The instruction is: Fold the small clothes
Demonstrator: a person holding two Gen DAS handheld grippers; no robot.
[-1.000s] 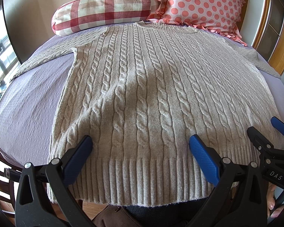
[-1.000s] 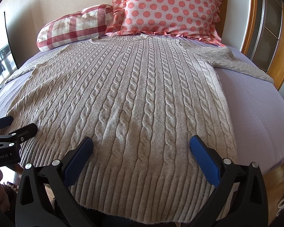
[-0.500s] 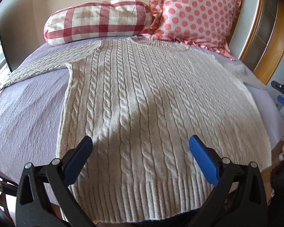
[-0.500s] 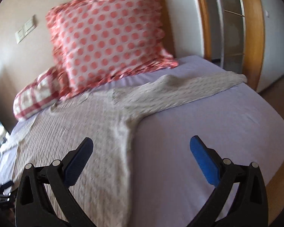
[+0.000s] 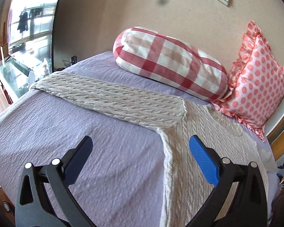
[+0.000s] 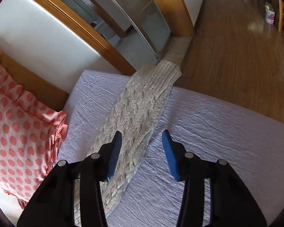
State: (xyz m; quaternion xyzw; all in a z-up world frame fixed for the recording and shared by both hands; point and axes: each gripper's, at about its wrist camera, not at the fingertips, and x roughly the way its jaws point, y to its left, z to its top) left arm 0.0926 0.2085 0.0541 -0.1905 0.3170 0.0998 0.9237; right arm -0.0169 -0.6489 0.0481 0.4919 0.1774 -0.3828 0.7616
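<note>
Sweater (image 5: pixel 208 151) lies flat on the bed (image 5: pixel 85 132); both grippers, left gripper (image 5: pixel 140 158) and right gripper (image 6: pixel 142 151), hover jaws open over the spread sleeves, probably lining up to fold them.

Beige cable-knit sweater (image 5: pixel 202 151) flat on bed, sleeves spread

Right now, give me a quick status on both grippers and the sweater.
Left gripper open above the sweater's armpit. Right gripper open over the other sleeve. Sweater flat, unfolded, sleeves spread. Checked pillow and polka-dot pillow beside the collar.
</note>
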